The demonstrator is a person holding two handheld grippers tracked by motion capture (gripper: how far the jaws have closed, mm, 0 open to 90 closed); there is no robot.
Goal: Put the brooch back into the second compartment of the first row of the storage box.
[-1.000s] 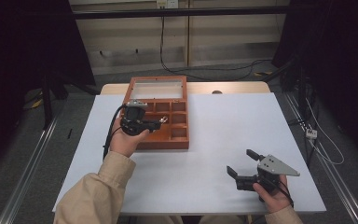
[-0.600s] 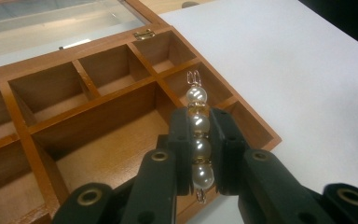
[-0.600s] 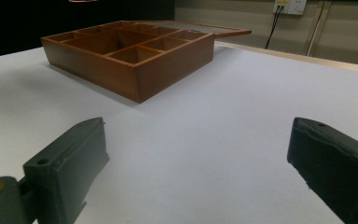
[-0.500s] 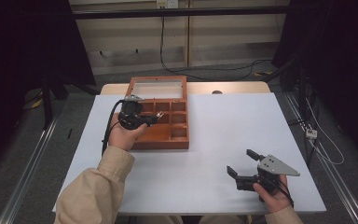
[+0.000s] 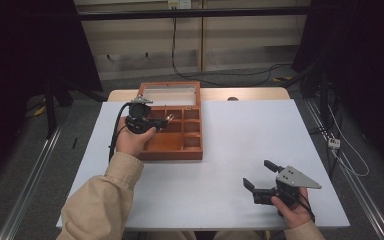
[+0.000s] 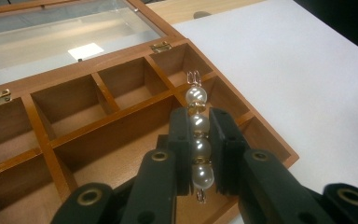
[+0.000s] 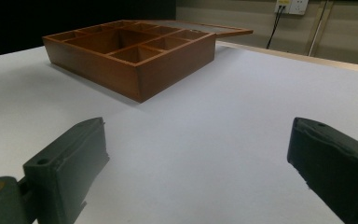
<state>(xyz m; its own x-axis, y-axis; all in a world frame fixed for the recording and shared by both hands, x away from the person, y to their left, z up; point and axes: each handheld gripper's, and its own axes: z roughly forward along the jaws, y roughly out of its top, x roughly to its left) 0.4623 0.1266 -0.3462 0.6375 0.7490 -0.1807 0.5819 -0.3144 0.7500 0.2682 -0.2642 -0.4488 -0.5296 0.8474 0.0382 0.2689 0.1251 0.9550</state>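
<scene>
Object in hand: a short pearl bead strand [image 6: 198,135] with gold spacers and small wire loops at both ends, seen at lower centre of the left gripper view.
Location of strand: clamped in the left gripper [image 6: 198,135], hanging above the open compartments of the wooden jewellery box [image 5: 192,150]; in the high view this sits left of centre, at the box's left side.
Box: orange-brown wood with several dividers, its glass lid [image 5: 169,94] folded back flat toward the top of the frame; compartments in sight look empty.
Handling, judged: light and small; the pearls are round and glossy, so likely slippery between flat pads (it could swivel or squirt out if squeezed off-centre). The wire loops look thin and easy to bend.
Where to grip, judged: across the middle beads, strand lying along the pads, as now; not by the end loops.
Left gripper state: jaws drawn nearly together, pads pressing on the two middle pearls; one pearl and a loop stick out beyond the tips, another pearl and loop below.
Right gripper [image 5: 264,178]: lower right of the high view, low over the white table [image 5: 250,130], well apart from the box.
Right gripper state: jaws spread wide with nothing between them (bare tabletop shows through the gap in the right gripper view).
Next step, judged: lower the strand into a compartment and release.
</scene>
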